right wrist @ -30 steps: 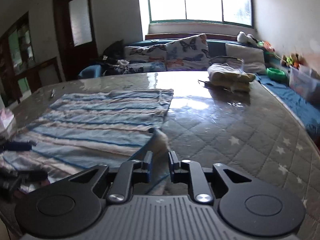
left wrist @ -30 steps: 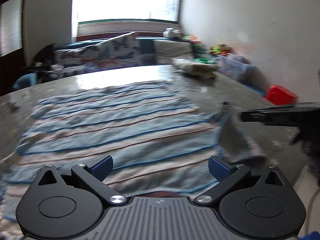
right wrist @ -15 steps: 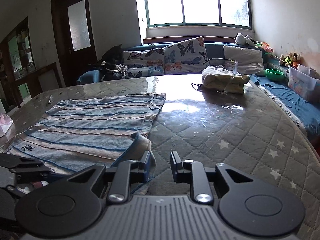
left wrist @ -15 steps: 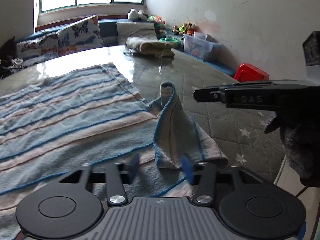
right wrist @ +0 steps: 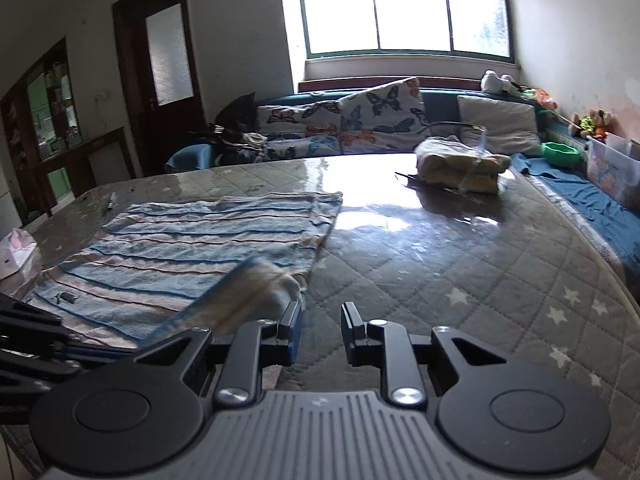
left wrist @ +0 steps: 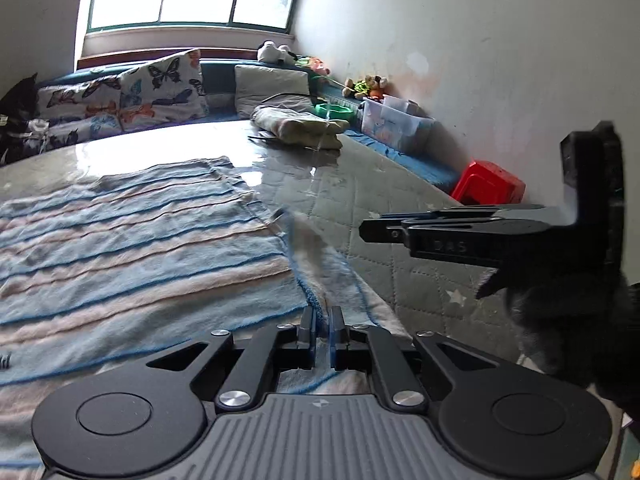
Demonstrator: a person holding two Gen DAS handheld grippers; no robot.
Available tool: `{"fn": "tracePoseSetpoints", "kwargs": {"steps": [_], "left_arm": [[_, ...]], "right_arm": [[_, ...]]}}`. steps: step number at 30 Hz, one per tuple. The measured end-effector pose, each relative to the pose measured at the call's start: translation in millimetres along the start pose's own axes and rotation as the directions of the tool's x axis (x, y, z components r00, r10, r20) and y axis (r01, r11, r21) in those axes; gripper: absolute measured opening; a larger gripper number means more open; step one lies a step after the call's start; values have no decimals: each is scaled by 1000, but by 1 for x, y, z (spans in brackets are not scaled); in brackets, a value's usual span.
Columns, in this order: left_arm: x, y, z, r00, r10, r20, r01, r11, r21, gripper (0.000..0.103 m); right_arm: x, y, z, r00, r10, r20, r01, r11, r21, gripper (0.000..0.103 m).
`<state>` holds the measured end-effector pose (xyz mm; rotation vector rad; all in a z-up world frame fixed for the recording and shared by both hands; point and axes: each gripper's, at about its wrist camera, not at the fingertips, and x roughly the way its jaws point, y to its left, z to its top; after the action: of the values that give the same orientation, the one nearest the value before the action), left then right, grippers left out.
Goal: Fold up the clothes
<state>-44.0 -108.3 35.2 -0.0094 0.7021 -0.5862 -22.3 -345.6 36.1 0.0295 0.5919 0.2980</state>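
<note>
Towel (left wrist: 132,248) flat, stripes crosswise; left gripper (left wrist: 321,322) pinching corner.

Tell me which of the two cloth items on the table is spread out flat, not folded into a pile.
The blue and pink striped towel: it lies spread out, only its near corner lifted. The yellowish pile at the table's far side, near the window, is bundled up.

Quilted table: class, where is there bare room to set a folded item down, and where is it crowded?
Free: the quilted table between the striped towel and the blue-covered bench, nearer than the folded yellow clothes. Crowded: the near edge, where the left gripper pinches the towel's edge beside the right gripper.
</note>
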Motion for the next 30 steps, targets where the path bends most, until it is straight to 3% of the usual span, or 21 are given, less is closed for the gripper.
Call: {"fn": "tracePoseSetpoints", "kwargs": {"steps": [9, 18, 21, 22, 23, 25, 30], "left_arm": [[13, 24, -18, 992, 57, -114, -64, 996, -61, 8], [8, 32, -26, 991, 69, -117, -78, 994, -73, 13], [2, 35, -27, 991, 77, -106, -86, 993, -78, 18], [-1, 37, -28, 992, 81, -101, -89, 993, -81, 24], [-5, 39, -28, 992, 90, -92, -98, 991, -88, 33], [-14, 46, -30, 991, 116, -74, -123, 987, -106, 40], [-45, 72, -36, 973, 225, -39, -229, 960, -164, 40]], "right_arm": [[30, 41, 6, 995, 87, -47, -92, 988, -121, 21], [70, 68, -3, 989, 55, -137, -90, 960, -264, 21], [70, 68, -4, 989, 57, -138, -92, 959, -266, 21], [67, 68, -1, 990, 63, -128, -94, 961, -259, 21], [66, 67, 2, 991, 65, -120, -93, 963, -252, 21], [66, 67, 7, 992, 64, -113, -91, 965, -247, 21], [83, 71, 2, 987, 54, -151, -93, 961, -262, 21]]}}
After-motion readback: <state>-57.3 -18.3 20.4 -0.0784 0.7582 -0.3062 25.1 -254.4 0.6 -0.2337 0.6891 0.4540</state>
